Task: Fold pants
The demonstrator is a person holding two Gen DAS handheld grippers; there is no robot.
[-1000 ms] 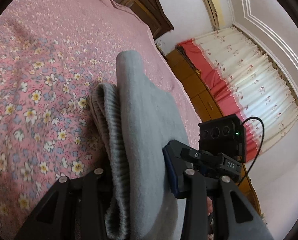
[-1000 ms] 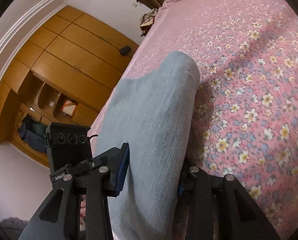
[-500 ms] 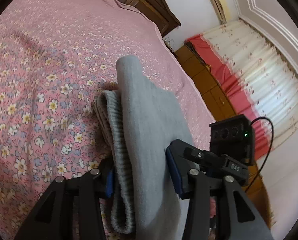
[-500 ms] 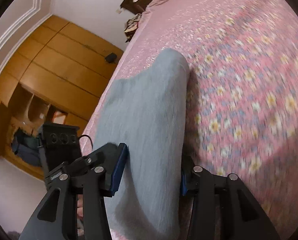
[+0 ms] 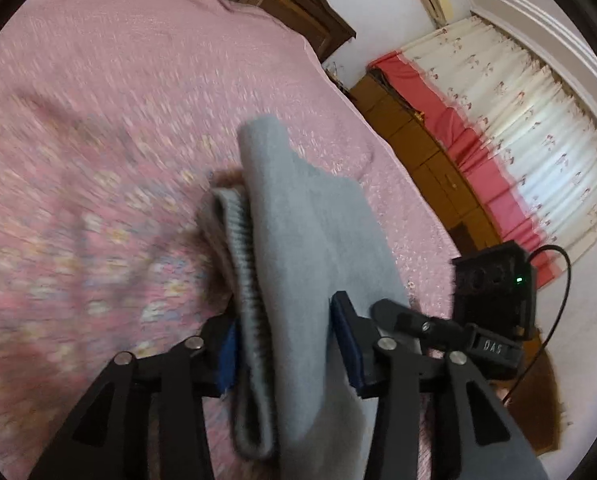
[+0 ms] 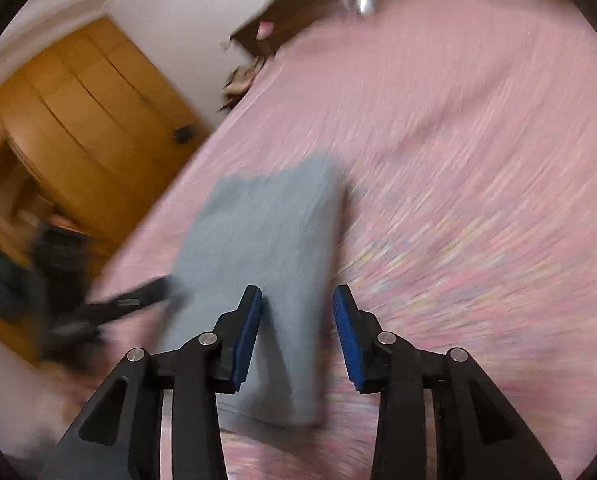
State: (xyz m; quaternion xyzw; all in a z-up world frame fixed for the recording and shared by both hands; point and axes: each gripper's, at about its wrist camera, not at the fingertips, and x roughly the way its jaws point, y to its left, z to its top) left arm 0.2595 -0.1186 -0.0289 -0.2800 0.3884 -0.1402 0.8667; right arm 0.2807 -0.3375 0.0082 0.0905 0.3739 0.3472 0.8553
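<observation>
The grey pants (image 5: pixel 298 240) lie folded into a thick stack on the pink flowered bed (image 5: pixel 98 120), with the ribbed waistband on the stack's left side. My left gripper (image 5: pixel 284 316) straddles the near end of the stack. Both blue pad faces show and the cloth only brushes them, so this gripper is open. In the right wrist view the pants (image 6: pixel 266 240) lie below and ahead of my right gripper (image 6: pixel 297 292). Its jaws are closing, and a gap shows beside the right pad. The right gripper's body (image 5: pixel 490 300) shows past the stack.
The bed (image 6: pixel 458 160) stretches far beyond the pants. A wooden wardrobe (image 6: pixel 78 120) stands past the bed's edge on one side. On the other are a low wooden cabinet (image 5: pixel 418 160) and red-and-white curtains (image 5: pixel 518 120). The dark headboard (image 5: pixel 298 4) is at the far end.
My right gripper let go of the pants, drew back and rose, and its view swung. My left jaws widened slightly, so the left blue pad now shows beside the cloth.
</observation>
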